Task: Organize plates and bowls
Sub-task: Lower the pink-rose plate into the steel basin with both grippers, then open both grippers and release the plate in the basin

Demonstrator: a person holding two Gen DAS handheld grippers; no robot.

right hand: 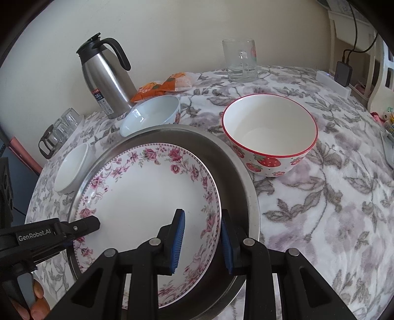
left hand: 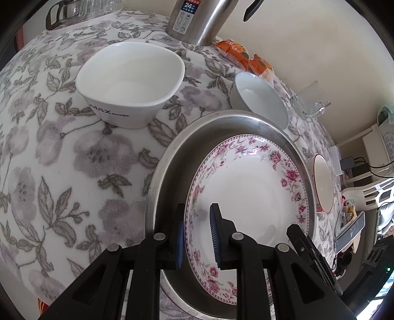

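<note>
A white plate with a pink flower rim (left hand: pixel 248 187) (right hand: pixel 147 197) lies inside a wide steel pan (left hand: pixel 172 157) (right hand: pixel 236 162). My left gripper (left hand: pixel 197 236) is open, its jaws straddling the plate's left rim without closing on it. My right gripper (right hand: pixel 202 243) is open, its jaws straddling the plate's right rim. The left gripper (right hand: pixel 81 226) also shows in the right wrist view. A square white bowl (left hand: pixel 130 81) (right hand: pixel 71 169), a pale blue bowl (left hand: pixel 258 98) (right hand: pixel 152 113) and a strawberry bowl (right hand: pixel 268 133) (left hand: pixel 323 182) stand around the pan.
A steel thermos jug (left hand: pixel 197 19) (right hand: pixel 106 73), orange snack packets (left hand: pixel 246 56) (right hand: pixel 162 86), a glass mug (left hand: pixel 307 103) (right hand: pixel 241 61) and a glass pot (left hand: pixel 71 12) (right hand: pixel 54 137) stand at the back of the flowered tablecloth (left hand: pixel 61 160). Chargers and cables (right hand: pixel 342 71) lie at the right.
</note>
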